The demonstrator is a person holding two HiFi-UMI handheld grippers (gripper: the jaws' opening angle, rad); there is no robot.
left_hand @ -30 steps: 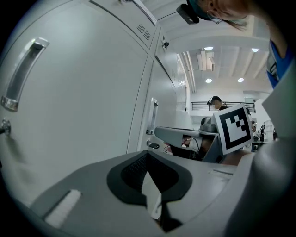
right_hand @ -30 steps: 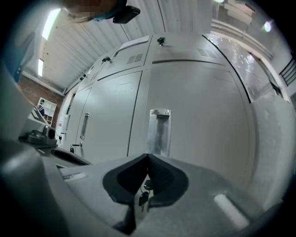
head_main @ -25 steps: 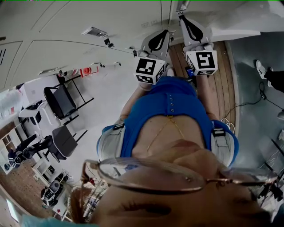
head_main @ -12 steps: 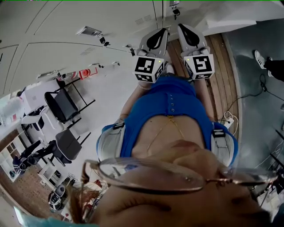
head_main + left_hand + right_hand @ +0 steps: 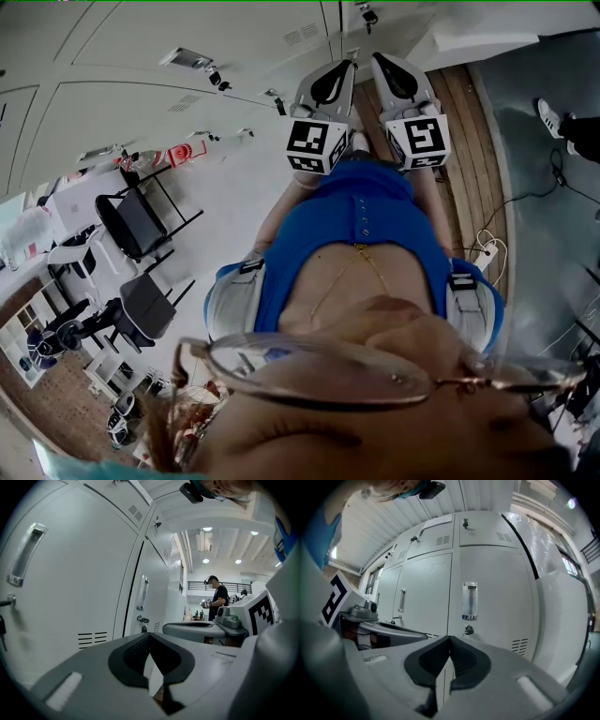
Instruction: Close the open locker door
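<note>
- Both grippers have their jaws pressed together with nothing between them. On your left gripper [image 5: 150, 637] the dark pads meet tip to tip, and your right gripper [image 5: 450, 641] looks the same.
- Ahead of your right gripper's tips stands a closed locker door [image 5: 487, 573]. It has an upright handle [image 5: 469, 601] with a round lock [image 5: 468, 630] just under it.
- Right of that closed door, the open locker door [image 5: 565, 620] appears to swing out toward you, though the wide lens bends its edge and makes it hard to trace. From your head view it is the pale panel at the top right, beyond your right gripper [image 5: 487, 39].
- Neither gripper touches the open locker door.
- Your left gripper looks along the locker row [image 5: 70, 583]. A long pull handle [image 5: 26, 552] is close on its left, and a second handle [image 5: 143, 592] is further down the row.
- Seen from your head, the two grippers sit side by side and near each other, marker cubes facing up. The wooden floor [image 5: 469, 141] lies under the right one.
- Two black chairs [image 5: 131, 216] stand well off to your left.
- Another person [image 5: 218, 597] stands far down the room.
</note>
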